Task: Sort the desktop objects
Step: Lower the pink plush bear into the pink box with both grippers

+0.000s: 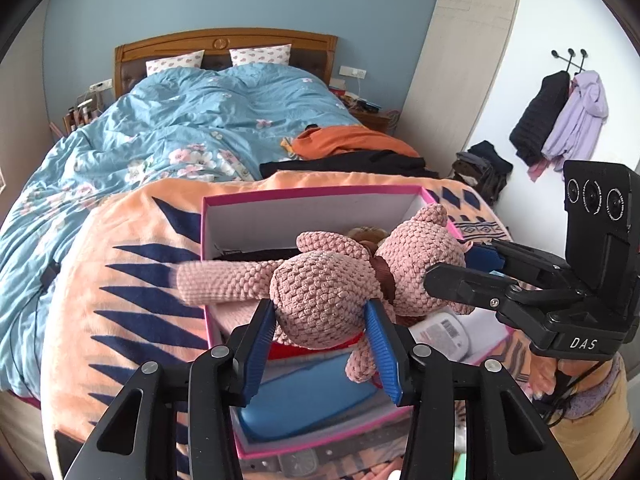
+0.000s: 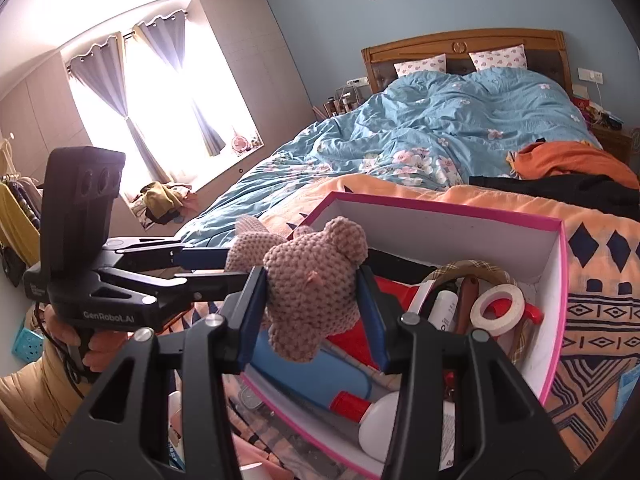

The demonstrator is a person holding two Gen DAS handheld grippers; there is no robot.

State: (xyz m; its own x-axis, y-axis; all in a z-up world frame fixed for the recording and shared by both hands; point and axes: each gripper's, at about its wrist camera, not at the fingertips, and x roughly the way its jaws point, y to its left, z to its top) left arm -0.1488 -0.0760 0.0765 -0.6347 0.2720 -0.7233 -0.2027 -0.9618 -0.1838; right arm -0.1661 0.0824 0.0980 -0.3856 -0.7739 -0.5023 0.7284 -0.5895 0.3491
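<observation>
A pink crocheted bear (image 1: 320,280) hangs over the open pink-rimmed box (image 1: 304,196), carried by both grippers. My left gripper (image 1: 320,308) is shut on its round body, blue pads pressing each side, one leg sticking out to the left. In the right wrist view my right gripper (image 2: 310,280) is shut on the bear's head (image 2: 308,300). The right gripper (image 1: 456,264) reaches in from the right in the left wrist view; the left gripper (image 2: 236,266) reaches in from the left in the right wrist view. A hand holds each handle.
The box (image 2: 440,208) sits on an orange patterned blanket (image 1: 132,280) at the foot of a bed. It holds a blue case (image 1: 312,396), a tape roll (image 2: 498,308), red items and a white bottle (image 2: 444,308). A watch (image 1: 296,460) lies in front of the box.
</observation>
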